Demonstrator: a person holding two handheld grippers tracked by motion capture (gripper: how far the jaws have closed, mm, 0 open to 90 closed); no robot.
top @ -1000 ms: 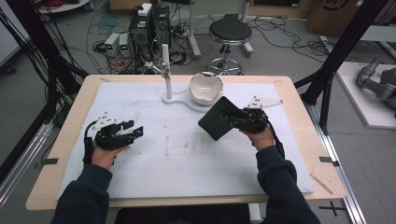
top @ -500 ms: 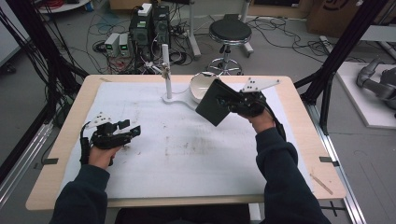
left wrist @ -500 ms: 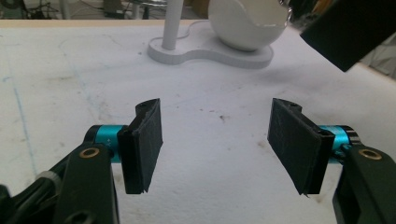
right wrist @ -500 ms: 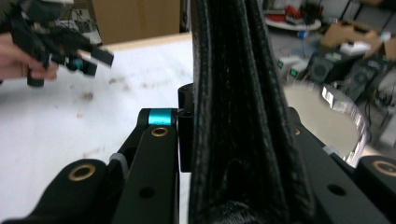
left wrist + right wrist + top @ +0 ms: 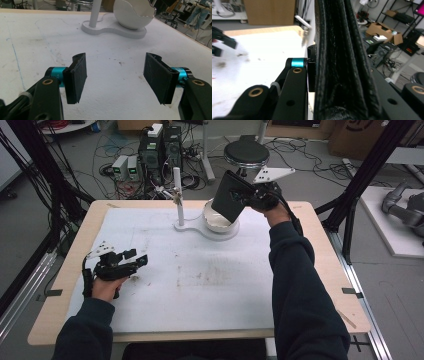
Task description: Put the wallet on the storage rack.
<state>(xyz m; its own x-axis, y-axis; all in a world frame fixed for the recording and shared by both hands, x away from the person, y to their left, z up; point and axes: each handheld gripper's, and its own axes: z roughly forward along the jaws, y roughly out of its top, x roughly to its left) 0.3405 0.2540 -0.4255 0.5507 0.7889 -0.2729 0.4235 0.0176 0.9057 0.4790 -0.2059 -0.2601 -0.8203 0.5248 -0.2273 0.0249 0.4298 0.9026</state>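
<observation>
Right hand-held gripper (image 5: 246,195) clamped black wallet (image 5: 229,201) above white bowl (image 5: 216,221); best lowered slowly, centred. Left hand-held gripper (image 5: 134,261) wide, empty.

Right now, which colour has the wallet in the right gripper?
Black leather wallet; the right gripper view shows it best.

Right arm stretches far forward, its right gripper (image 5: 243,196) raised, jaws clamped tight; left gripper (image 5: 134,261) sits low near the table, jaws having just widened, nothing between them
</observation>
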